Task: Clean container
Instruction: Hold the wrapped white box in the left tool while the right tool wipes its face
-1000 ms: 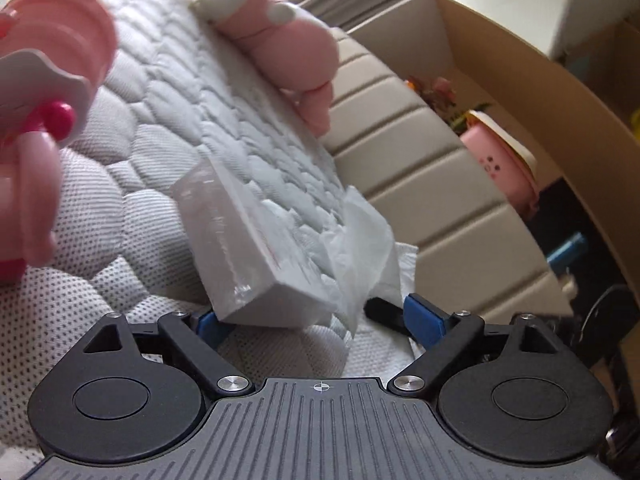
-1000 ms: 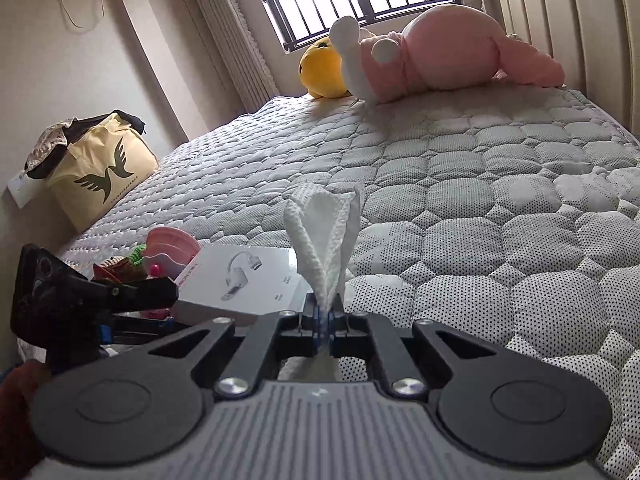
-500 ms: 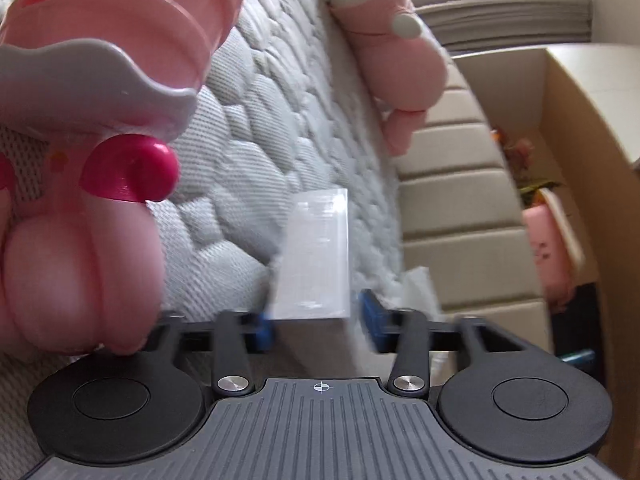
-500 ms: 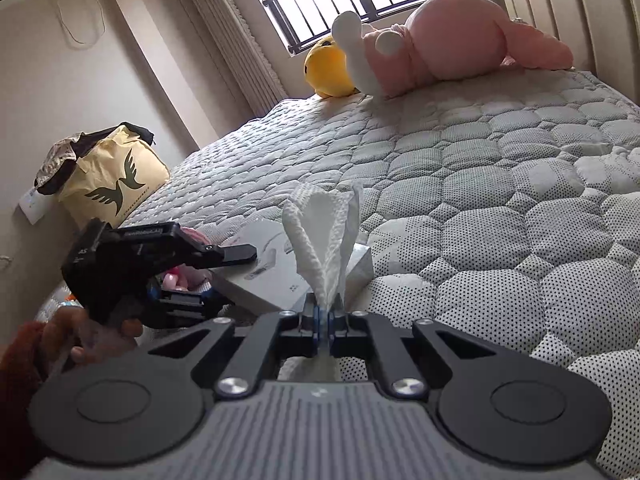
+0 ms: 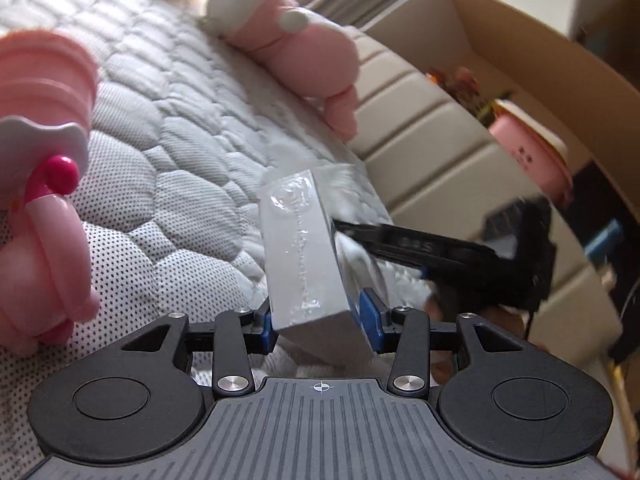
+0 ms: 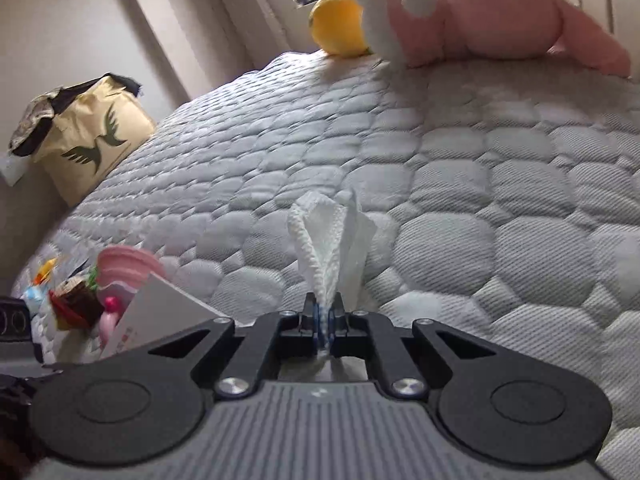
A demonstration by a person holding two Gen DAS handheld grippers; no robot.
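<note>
White and film-wrapped, the box [image 5: 308, 264] sat clamped across its narrow width in the left claw [image 5: 320, 322], long axis pointing away over the quilted mattress [image 5: 168, 152]. The right claw [image 6: 323, 322], pinching a folded paper towel [image 6: 330, 240], came at the box's right face. No lettering was legible.

Open quilted mattress [image 6: 460, 184] ahead & right, pink toys [image 6: 120, 276] crowd left, plush [image 6: 500, 16] blocks far end
</note>
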